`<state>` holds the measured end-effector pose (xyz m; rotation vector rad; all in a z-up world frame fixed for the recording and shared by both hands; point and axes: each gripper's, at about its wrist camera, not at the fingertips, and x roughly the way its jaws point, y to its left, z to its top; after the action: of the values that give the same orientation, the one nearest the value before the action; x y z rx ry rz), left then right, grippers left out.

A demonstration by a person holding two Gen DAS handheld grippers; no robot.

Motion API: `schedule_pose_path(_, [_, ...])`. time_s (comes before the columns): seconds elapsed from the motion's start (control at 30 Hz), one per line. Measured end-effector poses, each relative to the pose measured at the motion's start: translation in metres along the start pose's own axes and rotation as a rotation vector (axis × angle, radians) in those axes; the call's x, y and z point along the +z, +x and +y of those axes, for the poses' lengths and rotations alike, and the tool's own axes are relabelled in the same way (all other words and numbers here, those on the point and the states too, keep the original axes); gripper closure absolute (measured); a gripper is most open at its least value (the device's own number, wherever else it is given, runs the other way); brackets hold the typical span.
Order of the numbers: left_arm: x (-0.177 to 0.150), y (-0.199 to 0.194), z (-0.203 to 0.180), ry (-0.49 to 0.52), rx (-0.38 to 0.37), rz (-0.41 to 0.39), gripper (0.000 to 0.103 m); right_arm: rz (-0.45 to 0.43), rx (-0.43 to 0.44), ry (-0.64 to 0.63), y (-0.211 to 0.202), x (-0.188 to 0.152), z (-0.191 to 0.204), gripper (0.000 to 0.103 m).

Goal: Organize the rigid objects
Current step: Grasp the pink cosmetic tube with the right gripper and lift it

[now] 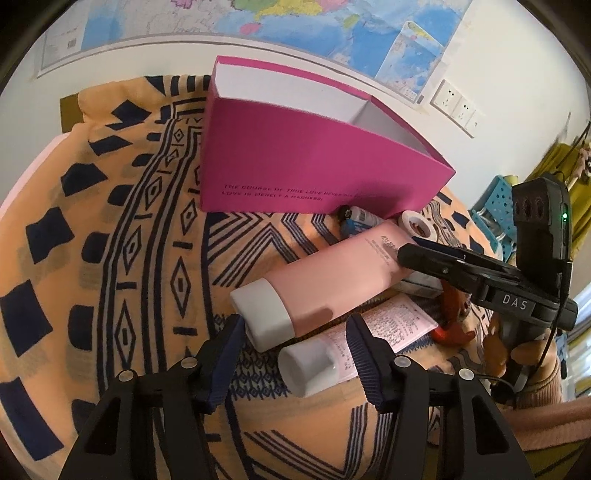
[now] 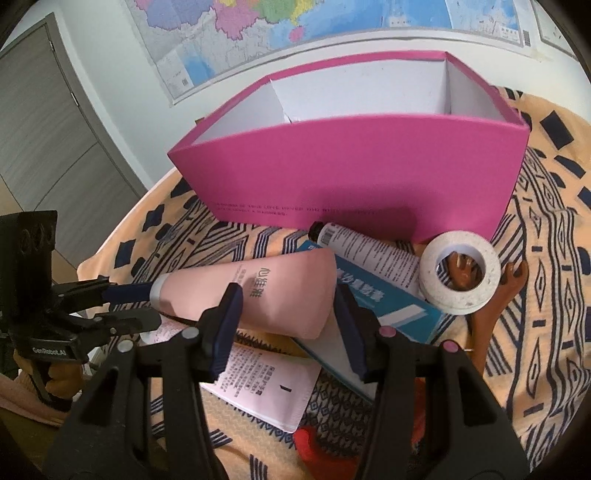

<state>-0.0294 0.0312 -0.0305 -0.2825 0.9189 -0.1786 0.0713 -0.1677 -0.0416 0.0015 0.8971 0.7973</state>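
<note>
Box (image 2: pixel 354 177) stands at back of worktop (image 2: pixel 554 295), map (image 2: pixel 295 22) on wall behind it. Just before box: small tube (image 2: pixel 369 251) on a carton (image 2: pixel 391 302), tape roll (image 2: pixel 461 273) to their right over a figurine (image 2: pixel 491 306). Large tube (image 2: pixel 266 291) lies across carton and a flat tube (image 2: pixel 262 387). Left tongs (image 1: pixel 295 332) straddle the large tube's cap end; right tongs (image 2: pixel 288 306) straddle its crimped end.

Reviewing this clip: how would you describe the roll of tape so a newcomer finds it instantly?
Start at the big magenta box on the patterned cloth. Just in front of its right corner, beside a white printed tube, stands the tape roll. It is the only ring-shaped item: white, with a hole showing a brown object behind.
</note>
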Motion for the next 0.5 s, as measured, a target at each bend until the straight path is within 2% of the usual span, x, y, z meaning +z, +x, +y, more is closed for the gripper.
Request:
schedule_pose_path(0.27, [0.014,-0.008,-0.008,0.017,0.004,-0.051,0.046,-0.04,-0.018,-0.002,-0.017,0.008,0.0,0.049])
schedule_pose_path(0.5, [0.038,-0.026,-0.021,0.065,0.015,-0.128,0.046,-0.107,-0.03,-0.032,-0.041,0.027,0.005,0.049])
